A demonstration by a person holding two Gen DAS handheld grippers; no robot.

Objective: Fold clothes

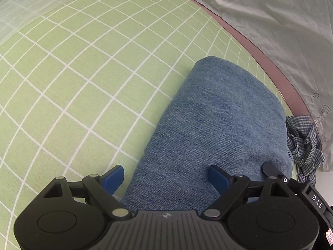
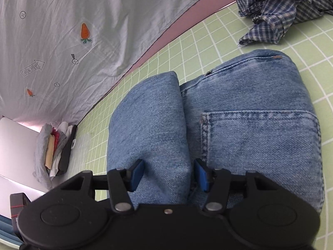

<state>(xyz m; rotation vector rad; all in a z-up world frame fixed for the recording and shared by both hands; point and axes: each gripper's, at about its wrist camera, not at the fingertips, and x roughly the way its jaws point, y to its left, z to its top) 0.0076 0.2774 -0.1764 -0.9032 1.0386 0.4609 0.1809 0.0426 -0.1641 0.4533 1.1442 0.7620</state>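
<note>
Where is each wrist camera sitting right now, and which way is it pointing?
Left wrist: behind the left gripper, facing down at folded jeans on the green grid mat; fingers open.
Right wrist: behind the right gripper, over the jeans' back pocket; fingers open.
Shared: jeans, mat, plaid shirt, grey sheet.

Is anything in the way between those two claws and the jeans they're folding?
Nothing visible. The folded jeans already lie between the open fingers of the left gripper and the right gripper. The crumpled plaid shirt lies beyond the jeans, clear of both.
</note>
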